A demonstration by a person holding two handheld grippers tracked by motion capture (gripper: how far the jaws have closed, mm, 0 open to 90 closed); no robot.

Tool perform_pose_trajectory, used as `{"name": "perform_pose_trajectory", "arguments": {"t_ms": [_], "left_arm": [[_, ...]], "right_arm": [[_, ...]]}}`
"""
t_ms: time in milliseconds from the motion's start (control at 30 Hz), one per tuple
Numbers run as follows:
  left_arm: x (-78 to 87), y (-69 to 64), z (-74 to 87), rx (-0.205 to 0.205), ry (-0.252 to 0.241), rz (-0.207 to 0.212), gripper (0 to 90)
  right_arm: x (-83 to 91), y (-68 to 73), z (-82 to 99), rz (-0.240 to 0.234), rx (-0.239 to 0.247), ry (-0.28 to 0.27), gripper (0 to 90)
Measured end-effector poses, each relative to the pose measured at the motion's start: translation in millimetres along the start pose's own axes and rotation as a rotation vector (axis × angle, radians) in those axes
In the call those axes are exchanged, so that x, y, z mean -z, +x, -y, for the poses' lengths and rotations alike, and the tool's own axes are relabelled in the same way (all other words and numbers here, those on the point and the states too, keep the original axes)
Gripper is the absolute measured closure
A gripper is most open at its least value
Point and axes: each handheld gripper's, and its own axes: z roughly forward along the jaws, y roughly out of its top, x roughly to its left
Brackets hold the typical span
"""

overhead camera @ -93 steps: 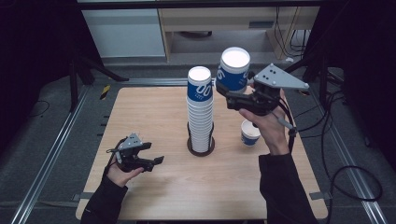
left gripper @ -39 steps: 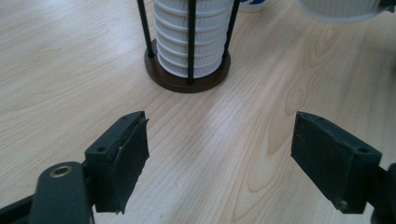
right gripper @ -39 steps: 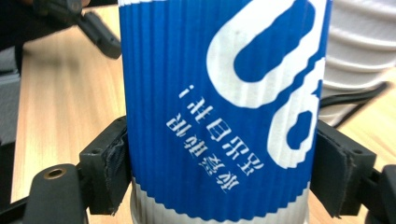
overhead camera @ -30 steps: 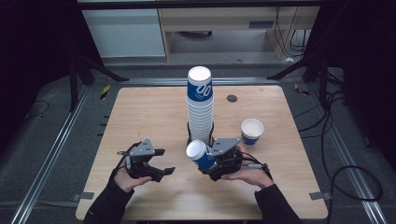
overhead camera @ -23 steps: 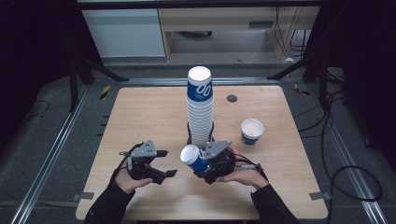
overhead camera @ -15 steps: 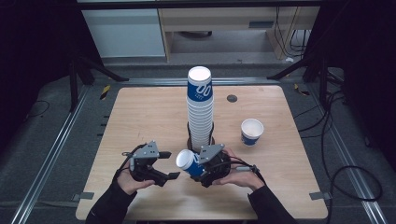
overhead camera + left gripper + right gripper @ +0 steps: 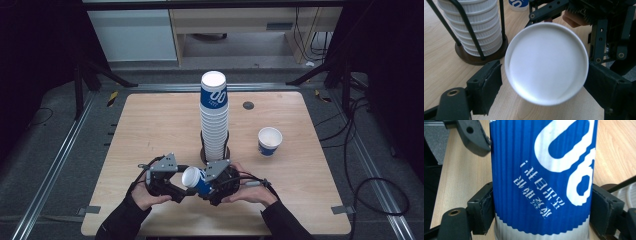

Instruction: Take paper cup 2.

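Right claw (image 7: 202,181): clamped on blue paper cup (image 7: 196,179), lower centre of the bench (image 7: 150,125).
Left claw (image 7: 181,186): jaws just widened, flanking the cup's base, not pressing.

You have a tall stack of blue-and-white cups (image 7: 214,117) standing upside down in a dark wire holder (image 7: 215,155) at the middle of the wooden table (image 7: 150,130). A single cup (image 7: 269,141) stands upright well apart to its right, and a small dark disc (image 7: 248,105) lies behind.

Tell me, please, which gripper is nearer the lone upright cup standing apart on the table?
Right. The right gripper, clamping another cup, sits closer to the lone cup; the left gripper lies farther away beyond it.
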Motion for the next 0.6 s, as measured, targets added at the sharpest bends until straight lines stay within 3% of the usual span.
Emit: {"name": "perform_pose_trajectory", "arguments": {"t_ms": [267,600], "left_arm": [[-5.2,-0.6,0.7,0.003,0.018,0.018,20.3],[-3.4,-0.7,0.3,0.022,-0.002,0.044,25.6]], "right_arm": [[-2.6,3.4,-2.5,-0.004,0.011,0.004,19.6],[-4.3,3.3,-2.1,-0.01,0.009,0.013,18.2]]}}
